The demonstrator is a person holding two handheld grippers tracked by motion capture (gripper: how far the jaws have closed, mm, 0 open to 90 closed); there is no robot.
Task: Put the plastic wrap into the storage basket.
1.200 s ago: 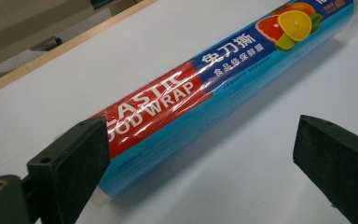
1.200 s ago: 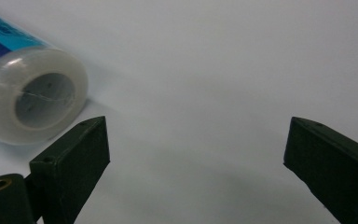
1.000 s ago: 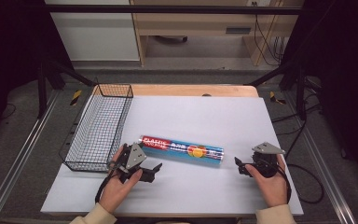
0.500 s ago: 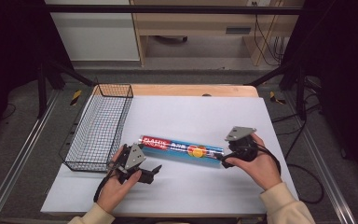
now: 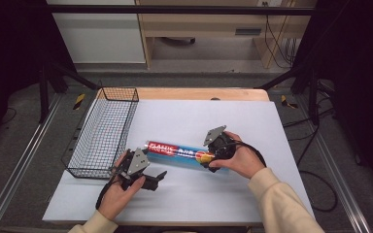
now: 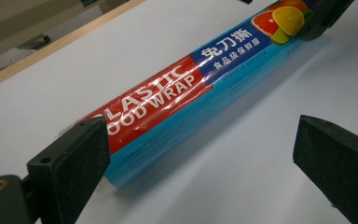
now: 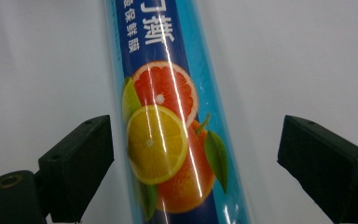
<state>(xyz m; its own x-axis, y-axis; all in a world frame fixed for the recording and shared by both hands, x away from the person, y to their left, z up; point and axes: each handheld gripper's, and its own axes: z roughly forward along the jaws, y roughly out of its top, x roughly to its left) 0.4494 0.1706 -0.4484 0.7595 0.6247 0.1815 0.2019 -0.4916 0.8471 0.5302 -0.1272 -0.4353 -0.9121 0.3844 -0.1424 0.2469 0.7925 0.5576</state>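
The long blue-and-red boxed roll of plastic food wrap (image 5: 182,152) lies flat at centre frame on the white table (image 5: 272,126). The right gripper (image 7: 193,158) straddles its fruit-printed end, jaws just narrowing but not touching, lined up to grasp. The left gripper (image 6: 200,154) waits unclenched at lower left.

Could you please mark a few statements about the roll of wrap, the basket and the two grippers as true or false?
1. The roll lies flat on the table. True.
2. The roll sits inside the basket. False: it lies on the table beside the basket.
3. The right gripper straddles the roll's fruit-printed end, its fingers clear of it. True.
4. The left gripper is clamped shut on the roll. False: its jaws stand wide open, with the red end near one finger.
5. The basket is solid plastic. False: it is black wire mesh.
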